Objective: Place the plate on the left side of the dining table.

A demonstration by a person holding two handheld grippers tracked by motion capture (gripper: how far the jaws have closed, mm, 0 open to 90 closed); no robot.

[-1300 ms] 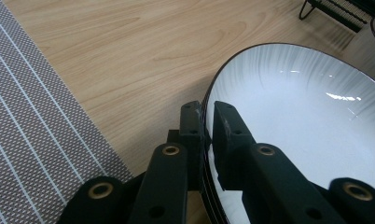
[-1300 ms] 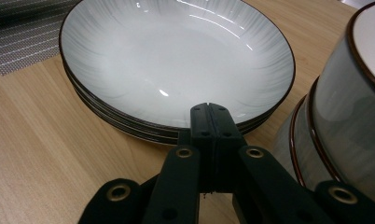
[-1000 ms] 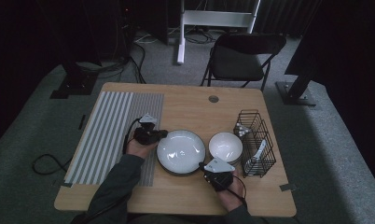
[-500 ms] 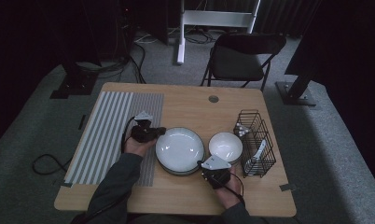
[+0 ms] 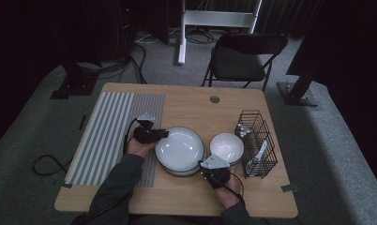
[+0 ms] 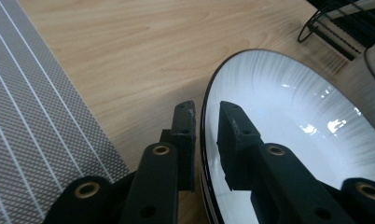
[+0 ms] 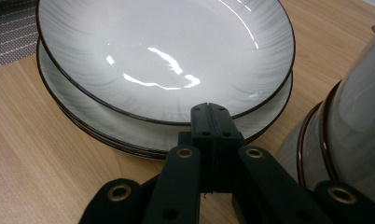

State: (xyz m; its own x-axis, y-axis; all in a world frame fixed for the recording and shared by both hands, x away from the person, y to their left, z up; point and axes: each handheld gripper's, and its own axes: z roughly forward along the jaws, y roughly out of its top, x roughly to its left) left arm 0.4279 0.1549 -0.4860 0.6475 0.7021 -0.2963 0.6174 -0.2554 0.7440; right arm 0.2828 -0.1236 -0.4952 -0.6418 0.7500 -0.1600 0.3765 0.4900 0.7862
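Top plate (image 6: 316,121): glazed ceramic, stiff, slippery, breakable; best held at rim. Left hand-held gripper (image 6: 205,116) straddles that rim, jaws just opening, unclamped. Right hand-held gripper (image 7: 209,114) closed, empty, before it.

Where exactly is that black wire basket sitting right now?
In the high view the black wire basket stands near the right edge of the wooden table, just right of the small white bowl, with some pale utensils inside it.

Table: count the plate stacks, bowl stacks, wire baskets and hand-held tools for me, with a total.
Plate stacks: 1
Bowl stacks: 1
Wire baskets: 1
Tools: 2, left tool and right tool
Total: 5
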